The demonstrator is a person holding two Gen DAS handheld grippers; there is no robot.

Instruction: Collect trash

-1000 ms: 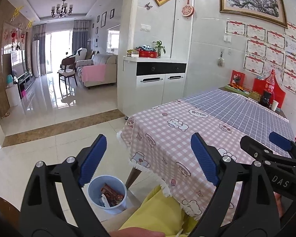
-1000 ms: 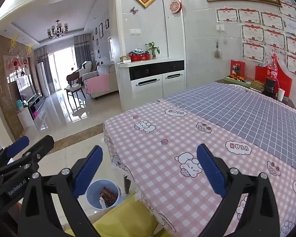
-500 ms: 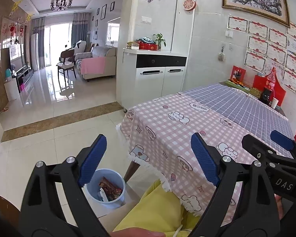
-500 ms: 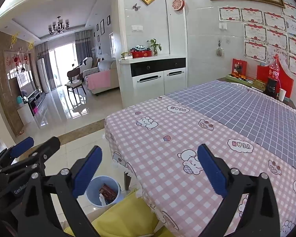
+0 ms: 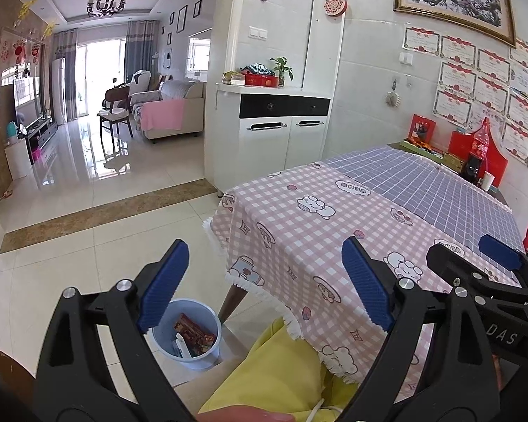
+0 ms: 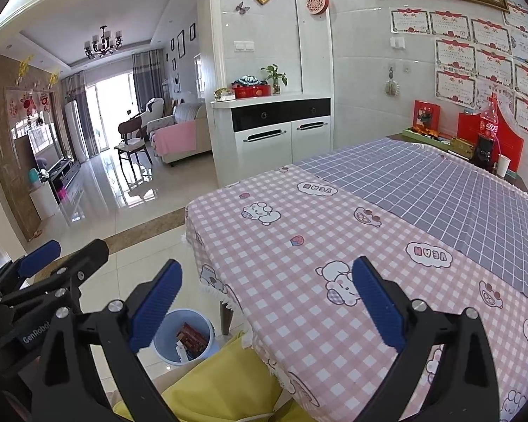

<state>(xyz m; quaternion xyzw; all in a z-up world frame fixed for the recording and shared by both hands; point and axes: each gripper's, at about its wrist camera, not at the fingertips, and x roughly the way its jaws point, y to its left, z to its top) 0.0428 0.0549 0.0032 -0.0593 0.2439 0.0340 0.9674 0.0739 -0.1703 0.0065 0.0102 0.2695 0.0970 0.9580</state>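
A pale blue bin (image 5: 188, 337) (image 6: 183, 337) stands on the floor by the table's near corner, with red-brown wrappers and white scraps inside. My left gripper (image 5: 264, 283) hangs open above the bin and the table corner, nothing between its blue pads. My right gripper (image 6: 265, 299) is open too, over the pink checked tablecloth (image 6: 299, 246), and holds nothing. Each gripper shows at the edge of the other's view: the right gripper (image 5: 489, 263) and the left gripper (image 6: 56, 256).
A grey checked cloth (image 6: 440, 183) covers the table's far half. A cola bottle (image 6: 487, 130), a white cup (image 6: 502, 165) and red boxes stand at the far end by the wall. A white cabinet (image 5: 274, 140) stands beyond. A person's yellow-clad lap (image 5: 281, 372) is below the grippers.
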